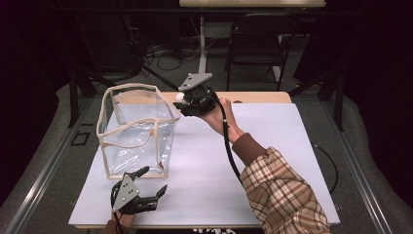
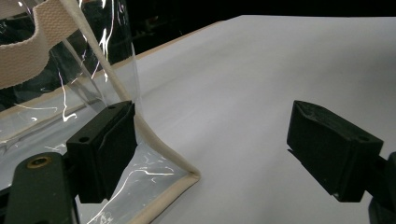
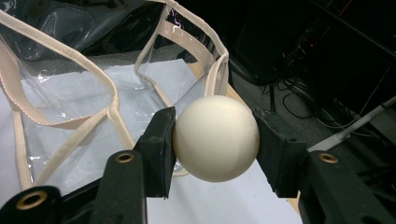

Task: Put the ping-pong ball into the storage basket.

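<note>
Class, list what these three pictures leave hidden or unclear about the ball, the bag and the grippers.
- Ball, right gripper view: its sides, covered by the right gripper.
- Ball, high view: too small for detail.
- Clear bag, left gripper view: cut off by the top and left edges.
- Left gripper, high view: its hand, cut off by the bottom edge.

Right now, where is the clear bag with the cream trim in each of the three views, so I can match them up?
High view: the clear bag stands open at centre left, on the white table.
Left gripper view: its bottom corner fills the lower left, beside the left gripper, whose jaws are open.
Right gripper view: its open mouth spans the upper left, behind the white ball clamped in the right gripper.
Shared landmark: the bag's cream trim.
</note>
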`<state>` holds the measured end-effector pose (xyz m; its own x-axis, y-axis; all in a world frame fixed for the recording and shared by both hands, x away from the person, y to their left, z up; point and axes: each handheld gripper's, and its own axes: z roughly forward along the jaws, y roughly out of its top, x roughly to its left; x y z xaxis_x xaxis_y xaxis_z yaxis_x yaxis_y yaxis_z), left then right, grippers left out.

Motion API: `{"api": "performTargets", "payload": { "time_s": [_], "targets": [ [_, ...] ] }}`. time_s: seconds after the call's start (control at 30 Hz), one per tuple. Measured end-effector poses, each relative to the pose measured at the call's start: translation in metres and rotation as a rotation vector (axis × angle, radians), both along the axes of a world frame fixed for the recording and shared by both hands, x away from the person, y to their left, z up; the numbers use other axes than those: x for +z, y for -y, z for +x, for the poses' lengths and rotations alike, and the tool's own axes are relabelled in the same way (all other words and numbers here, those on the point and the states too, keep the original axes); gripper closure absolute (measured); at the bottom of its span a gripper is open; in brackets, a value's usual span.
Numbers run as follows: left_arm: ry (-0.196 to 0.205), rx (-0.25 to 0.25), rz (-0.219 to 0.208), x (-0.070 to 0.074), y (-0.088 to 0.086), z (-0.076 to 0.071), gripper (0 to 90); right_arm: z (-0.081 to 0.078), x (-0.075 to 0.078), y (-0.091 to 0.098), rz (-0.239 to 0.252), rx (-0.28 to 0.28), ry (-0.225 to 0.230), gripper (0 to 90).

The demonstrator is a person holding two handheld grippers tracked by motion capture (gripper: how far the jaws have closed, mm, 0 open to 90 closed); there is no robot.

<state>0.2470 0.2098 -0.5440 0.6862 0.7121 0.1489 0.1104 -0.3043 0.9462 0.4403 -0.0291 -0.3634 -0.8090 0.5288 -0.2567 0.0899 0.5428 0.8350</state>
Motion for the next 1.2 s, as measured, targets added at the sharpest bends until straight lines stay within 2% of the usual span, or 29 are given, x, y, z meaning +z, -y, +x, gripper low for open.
{"api": "performTargets", "payload": {
  "time_s": [0.77,1.2],
  "targets": [
    [0.002,-0.001,-0.003,0.000,0.000,0.000,15.8,0.001,0.003,-0.021,0.005,0.028,-0.004,51.0],
    [0.001,0.000,-0.004,0.000,0.000,0.000,15.8,0.002,0.003,-0.030,-0.012,0.039,-0.012,51.0]
  ]
}}
